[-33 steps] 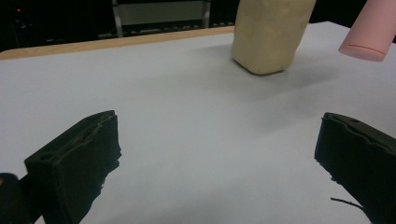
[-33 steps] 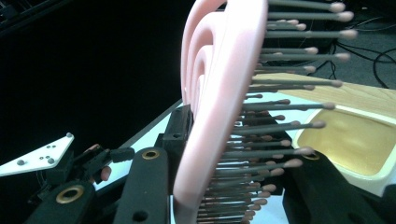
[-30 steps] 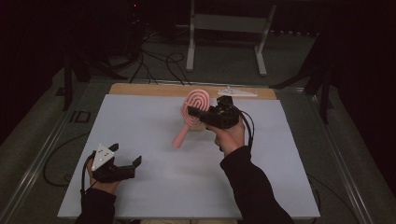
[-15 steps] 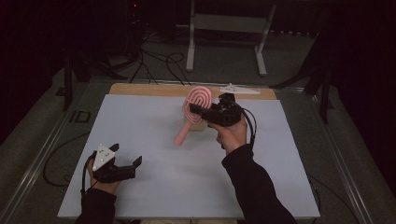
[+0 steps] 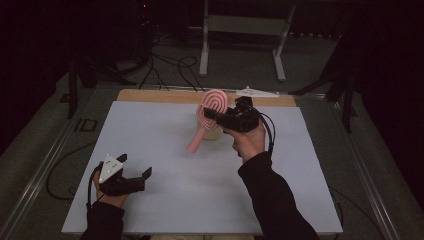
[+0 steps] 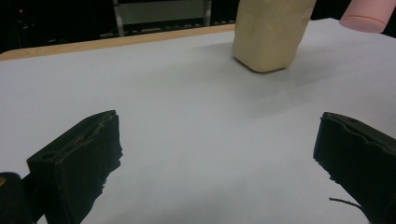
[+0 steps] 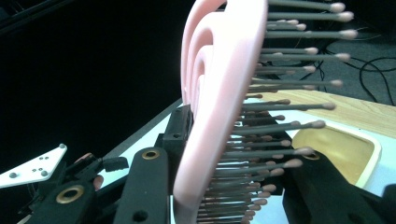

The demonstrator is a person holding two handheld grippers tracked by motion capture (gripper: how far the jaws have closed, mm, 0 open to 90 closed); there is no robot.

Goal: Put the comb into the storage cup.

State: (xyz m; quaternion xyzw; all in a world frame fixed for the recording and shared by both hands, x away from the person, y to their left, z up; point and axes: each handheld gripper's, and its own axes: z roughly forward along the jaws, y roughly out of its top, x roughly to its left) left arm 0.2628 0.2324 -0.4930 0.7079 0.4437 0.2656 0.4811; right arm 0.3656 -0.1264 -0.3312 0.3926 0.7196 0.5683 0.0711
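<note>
since the right gripper clamps the pink hairbrush by its head, above the cream cup, the hard plastic looks light and stiff, though bristles give. a hold nearer the handle seems steadier. the left gripper rests wide open, holding nothing, on the table.

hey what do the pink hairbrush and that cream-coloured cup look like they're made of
Hairbrush, clamped in the right gripper: likely moulded plastic, matte pink with smooth curved ribs; bristles look like thin grey plastic pins with rounded tips. Cup: probably plastic, matte and cream, though its slightly mottled wall leaves that open.
</note>
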